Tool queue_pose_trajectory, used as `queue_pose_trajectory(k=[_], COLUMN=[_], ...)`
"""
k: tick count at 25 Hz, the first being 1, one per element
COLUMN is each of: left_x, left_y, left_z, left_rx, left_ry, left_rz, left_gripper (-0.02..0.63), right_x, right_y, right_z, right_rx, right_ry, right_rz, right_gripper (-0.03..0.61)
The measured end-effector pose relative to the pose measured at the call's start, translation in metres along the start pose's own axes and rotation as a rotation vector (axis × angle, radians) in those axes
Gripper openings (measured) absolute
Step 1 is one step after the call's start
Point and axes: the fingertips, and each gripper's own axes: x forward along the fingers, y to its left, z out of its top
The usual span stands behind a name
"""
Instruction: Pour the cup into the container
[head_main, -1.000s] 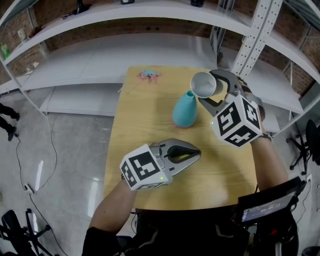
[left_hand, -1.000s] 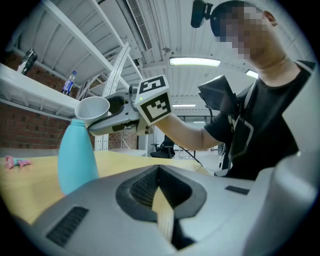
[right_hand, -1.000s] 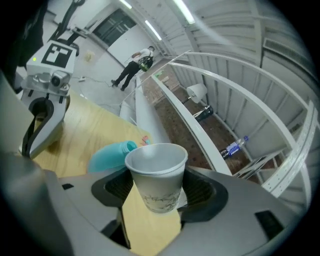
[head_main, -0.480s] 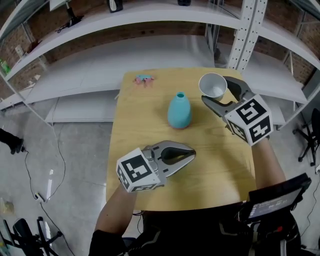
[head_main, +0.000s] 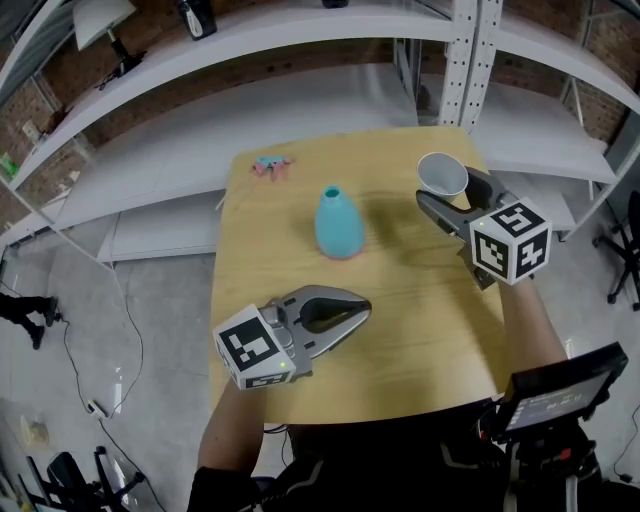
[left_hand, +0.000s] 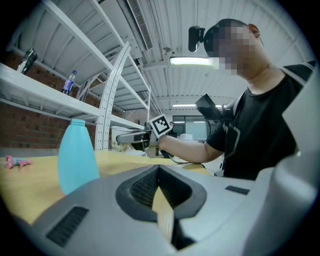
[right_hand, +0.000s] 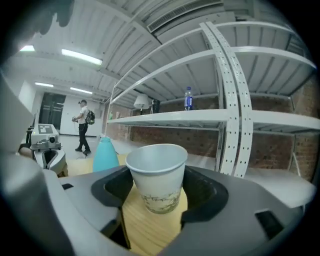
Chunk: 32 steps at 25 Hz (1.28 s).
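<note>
You have the cup (right_hand: 157, 181) pinched in your right tongs (head_main: 447, 190). Their jaws stand wide and hug its lower half, and the cup sits upright with its rim level. Below these tongs is the far right part of the table (head_main: 420, 330); I cannot tell whether the cup's base touches the wood or hangs just above it. The blue bottle (head_main: 338, 225), which is the container here, stands upright, well off to the left of your right tongs and clear of the cup. From your left tongs (head_main: 362, 310) it stands ahead of the tips and a little to their left, not touching them. Those left tongs are pressed together on nothing, low over the near side of the table. A small pink thing (head_main: 270, 165) lies far beyond them, near the far left corner, and has no part in this. Looking down into the cup, I see only pale paper and no clear contents, so I take the pour as likely done and this as the setting-down step, though I cannot be sure. If so, lower the cup flat onto the wood, spread the jaws gently and draw straight back so that the light paper does not tip. If something is left inside, bring the rim right over the bottle's narrow mouth and roll your wrist slowly.
</note>
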Motion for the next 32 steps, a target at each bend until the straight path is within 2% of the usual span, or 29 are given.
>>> queue_pose_trajectory(k=[8, 19, 32], left_x=[0.0, 0.001, 0.002], left_y=[0.002, -0.001, 0.0], left_z=[0.0, -0.001, -0.002], left_rx=[0.004, 0.011, 0.009], left_ry=[0.008, 0.009, 0.009], left_rz=[0.011, 0.014, 0.018], left_gripper=[0.002, 0.002, 0.002], right_x=[-0.008, -0.009, -0.007], right_y=[-0.03, -0.03, -0.029], right_z=[-0.038, -0.064, -0.068], right_rx=[0.149, 0.176, 0.194], right_ry=[0.012, 0.075, 0.075], right_rz=[-0.048, -0.041, -0.023], right_gripper=[0.31, 0.311, 0.311])
